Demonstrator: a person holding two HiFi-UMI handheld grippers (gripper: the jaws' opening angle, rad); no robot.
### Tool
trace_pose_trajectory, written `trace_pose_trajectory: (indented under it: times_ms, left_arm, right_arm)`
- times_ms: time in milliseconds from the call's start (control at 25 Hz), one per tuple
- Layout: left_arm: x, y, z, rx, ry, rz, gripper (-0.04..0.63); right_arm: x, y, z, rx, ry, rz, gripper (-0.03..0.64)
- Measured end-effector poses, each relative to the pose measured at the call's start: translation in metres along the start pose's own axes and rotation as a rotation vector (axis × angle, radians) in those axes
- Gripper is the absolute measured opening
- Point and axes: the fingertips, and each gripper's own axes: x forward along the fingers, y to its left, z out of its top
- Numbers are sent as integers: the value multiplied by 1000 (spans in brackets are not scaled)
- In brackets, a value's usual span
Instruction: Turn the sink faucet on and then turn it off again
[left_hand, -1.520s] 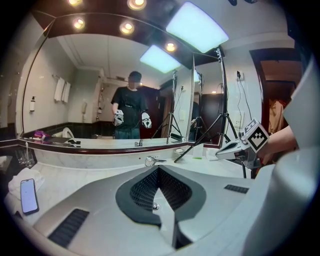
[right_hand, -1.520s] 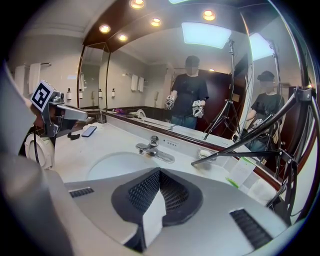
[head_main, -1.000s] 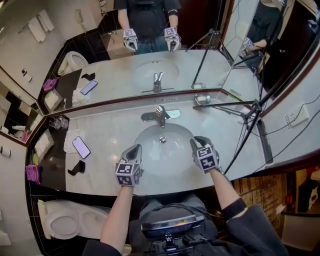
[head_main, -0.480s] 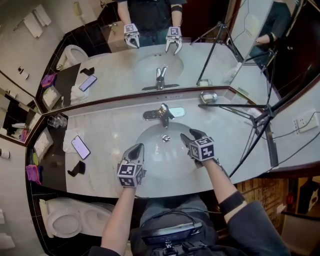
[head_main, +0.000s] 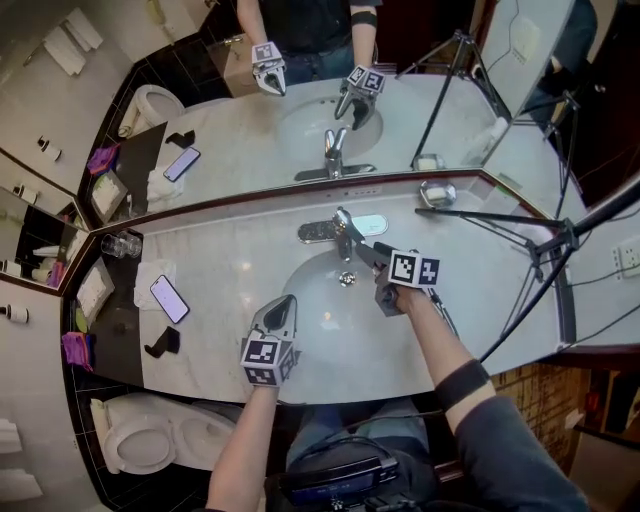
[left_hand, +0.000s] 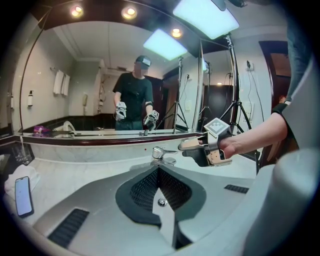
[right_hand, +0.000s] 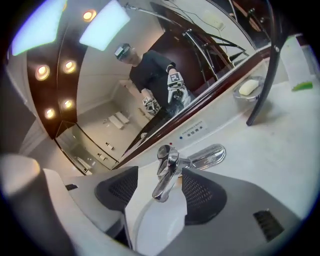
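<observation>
The chrome faucet (head_main: 343, 226) stands at the back of the white oval basin (head_main: 322, 312), its lever (right_hand: 166, 153) pointing over the bowl. My right gripper (head_main: 368, 265) sits just right of the faucet, rolled onto its side. Its jaws have just been opening and now stand wide apart. In the right gripper view the spout (right_hand: 162, 187) rises in the gap ahead of the right gripper (right_hand: 155, 195), and neither pad touches it. My left gripper (head_main: 283, 304) hovers over the basin's near left rim, shut on nothing. The left gripper (left_hand: 159, 172) points at the faucet (left_hand: 161, 154).
A phone (head_main: 168, 298) lies on a white cloth left of the basin, with a black object (head_main: 160, 341) near it and glasses (head_main: 120, 244) behind. A soap dish (head_main: 437, 193) and a tripod leg (head_main: 520, 225) stand at the right. The mirror runs along the back.
My right gripper has moved up and left across the basin to the faucet, rolled onto its side, and its jaws have spread. The left gripper has barely shifted.
</observation>
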Motion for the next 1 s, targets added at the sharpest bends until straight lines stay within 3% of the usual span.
trace_pose_trajectory:
  times_ms: [120,400,640,1000]
  left_arm:
    - [0,4,-6,2,16,12,-12]
    - [-3,17,-21,-21,38,33,-12]
    - [-5,27,-27,-39,38,45,-12]
    - [-4,27,-39,-67,46,43,-12]
  right_arm:
    - [15,-7,1,35,4,13,253]
    - [43,-2,3,76,19,34,220]
    - [52,2,15,139,-2,21,107]
    - [54,-1,16,288,1,-33,106]
